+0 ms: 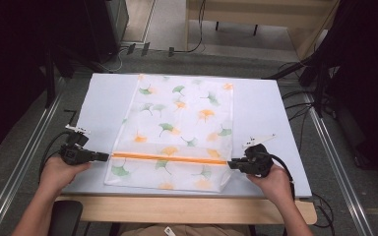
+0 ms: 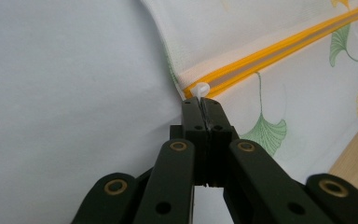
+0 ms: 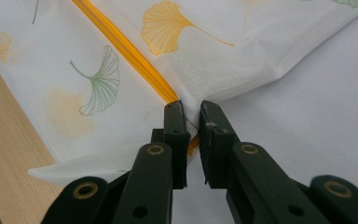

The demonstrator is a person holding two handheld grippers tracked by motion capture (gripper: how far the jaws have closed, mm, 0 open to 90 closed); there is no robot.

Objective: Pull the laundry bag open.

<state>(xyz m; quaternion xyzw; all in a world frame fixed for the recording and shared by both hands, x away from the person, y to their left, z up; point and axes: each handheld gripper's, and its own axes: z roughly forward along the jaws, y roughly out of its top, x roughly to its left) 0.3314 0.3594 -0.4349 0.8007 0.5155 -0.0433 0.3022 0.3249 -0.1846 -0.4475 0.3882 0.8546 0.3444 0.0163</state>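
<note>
Mesh laundry bag (image 1: 177, 132), ginkgo print, flat on table (image 1: 266, 113): left gripper (image 1: 106, 157) clamped on white zipper pull (image 2: 200, 88), right gripper (image 1: 230, 164) pinching opposite zipper-end fabric, seemingly to brace it taut for zipping.

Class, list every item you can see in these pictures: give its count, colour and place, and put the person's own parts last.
Mesh bag: one, white with green and orange leaf print, lying flat mid-table.
Zipper: one, orange, across the bag's near part.
Zipper pull: one, white, at the zipper's left end.
Table: one, pale top, wooden near edge.
Cables: several, black, floor at right.
Left gripper: black, jaws shut on the pull.
Right gripper: black, jaws pinching the bag's right edge.
</note>
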